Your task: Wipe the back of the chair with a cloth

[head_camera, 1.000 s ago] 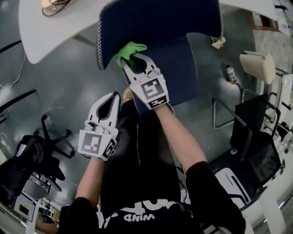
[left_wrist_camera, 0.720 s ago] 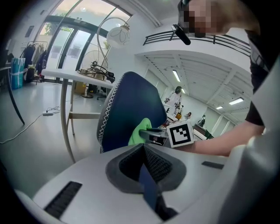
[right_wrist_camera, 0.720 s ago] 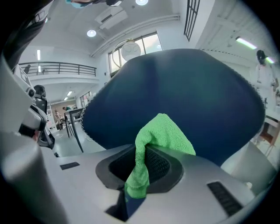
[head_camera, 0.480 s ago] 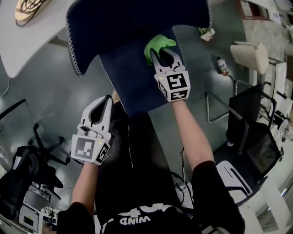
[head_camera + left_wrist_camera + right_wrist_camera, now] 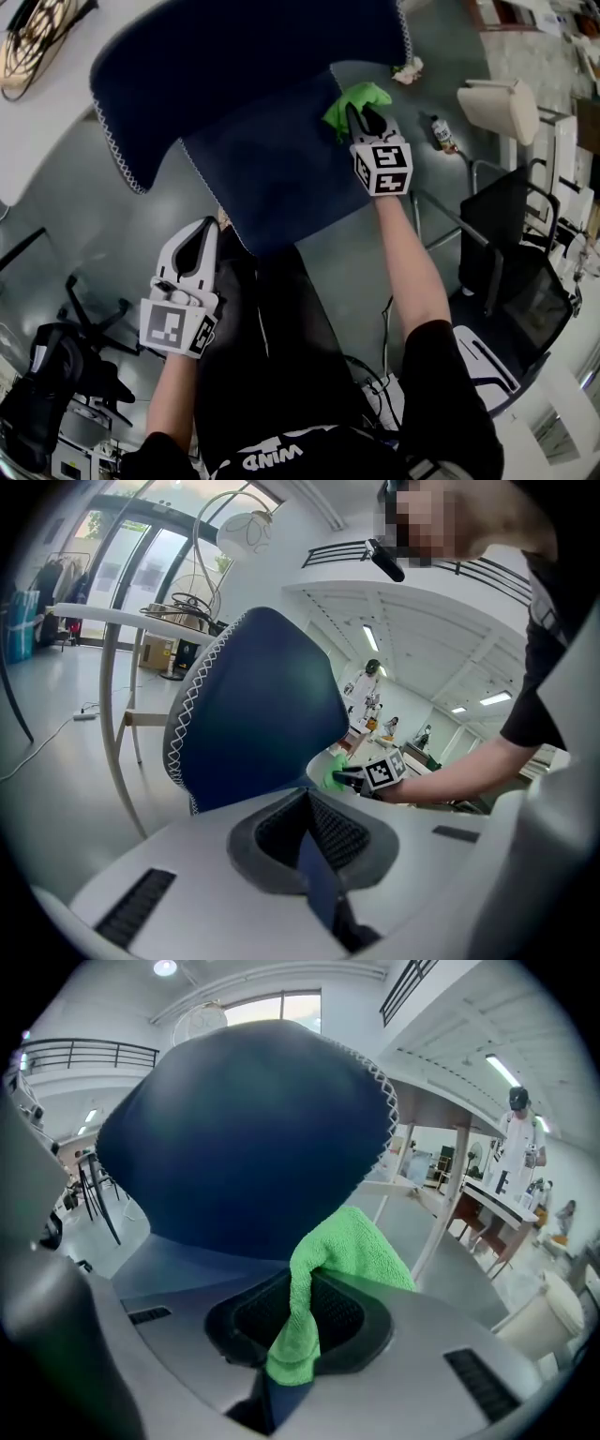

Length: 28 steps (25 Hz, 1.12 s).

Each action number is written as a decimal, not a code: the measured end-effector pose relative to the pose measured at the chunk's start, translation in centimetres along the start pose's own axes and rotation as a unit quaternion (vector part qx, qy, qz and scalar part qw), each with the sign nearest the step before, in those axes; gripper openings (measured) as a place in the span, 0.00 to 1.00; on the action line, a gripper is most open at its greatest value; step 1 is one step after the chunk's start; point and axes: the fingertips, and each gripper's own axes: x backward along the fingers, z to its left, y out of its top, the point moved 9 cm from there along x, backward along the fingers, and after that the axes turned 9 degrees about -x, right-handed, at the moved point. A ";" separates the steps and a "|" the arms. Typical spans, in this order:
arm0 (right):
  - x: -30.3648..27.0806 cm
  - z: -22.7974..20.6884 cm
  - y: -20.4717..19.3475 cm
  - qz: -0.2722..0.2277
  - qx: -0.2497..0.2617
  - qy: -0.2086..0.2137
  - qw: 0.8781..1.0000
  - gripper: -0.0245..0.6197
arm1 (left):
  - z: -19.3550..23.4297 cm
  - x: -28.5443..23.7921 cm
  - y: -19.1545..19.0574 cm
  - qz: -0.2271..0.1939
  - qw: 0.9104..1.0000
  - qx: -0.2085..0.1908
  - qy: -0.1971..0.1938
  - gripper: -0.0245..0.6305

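The chair's dark blue backrest (image 5: 244, 66) with white edge stitching rises over its seat (image 5: 272, 173). A green cloth (image 5: 354, 99) is pressed low against the backrest's right side, near where it meets the seat. My right gripper (image 5: 364, 116) is shut on it. In the right gripper view the cloth (image 5: 342, 1251) hangs folded between the jaws, with the backrest (image 5: 244, 1129) just beyond. My left gripper (image 5: 200, 236) is held low by the seat's front left corner, shut and empty. From the left gripper view, its jaws (image 5: 309, 841) meet with nothing between them, and the backrest (image 5: 253, 705) and cloth (image 5: 335, 772) lie ahead.
A white table (image 5: 37, 112) stands at the upper left, one leg (image 5: 441, 1213) beside the chair. Black office chairs sit at the right (image 5: 516, 272) and lower left (image 5: 56, 366). A bottle (image 5: 442, 133) and a pale seat (image 5: 497, 108) are on the floor at the right.
My right gripper has carried the cloth rightwards along the lower backrest, from its left side to its right side. The left gripper has stayed low and shut.
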 end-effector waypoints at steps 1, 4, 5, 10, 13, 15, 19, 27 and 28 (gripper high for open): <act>-0.6 -0.6 0.1 0.002 -0.001 -0.005 1.000 0.12 | 0.1 0.0 0.1 0.001 1.000 -0.002 0.001 0.04; -2.8 -1.4 0.7 0.010 0.010 -0.004 1.000 0.12 | 0.5 -0.3 0.2 0.004 1.000 -0.004 0.006 0.04; -3.6 -1.4 0.9 0.013 0.015 0.000 1.000 0.12 | 0.7 -0.4 0.2 0.005 1.000 -0.004 0.008 0.04; -5.6 -1.0 1.0 0.018 0.003 0.008 1.000 0.12 | 1.1 -0.4 0.1 0.008 1.000 0.002 0.019 0.04; -6.3 0.6 1.0 0.020 0.009 0.024 0.999 0.12 | 1.2 -0.4 -0.2 0.008 1.000 0.008 0.022 0.04; -6.6 2.0 1.0 0.021 0.016 0.040 0.999 0.12 | 1.0 -0.4 -0.2 0.008 1.000 0.010 0.021 0.04; -7.0 5.6 0.5 0.020 0.017 0.072 0.997 0.12 | 0.7 -0.3 -0.4 0.007 1.000 0.020 0.016 0.04; -7.7 13.2 -0.5 0.018 -0.009 0.135 0.991 0.12 | 0.6 0.5 -1.4 0.013 1.000 0.020 0.016 0.04; -7.8 14.3 -0.6 0.019 -0.009 0.142 0.990 0.12 | 0.7 0.6 -1.6 0.013 1.000 0.021 0.016 0.04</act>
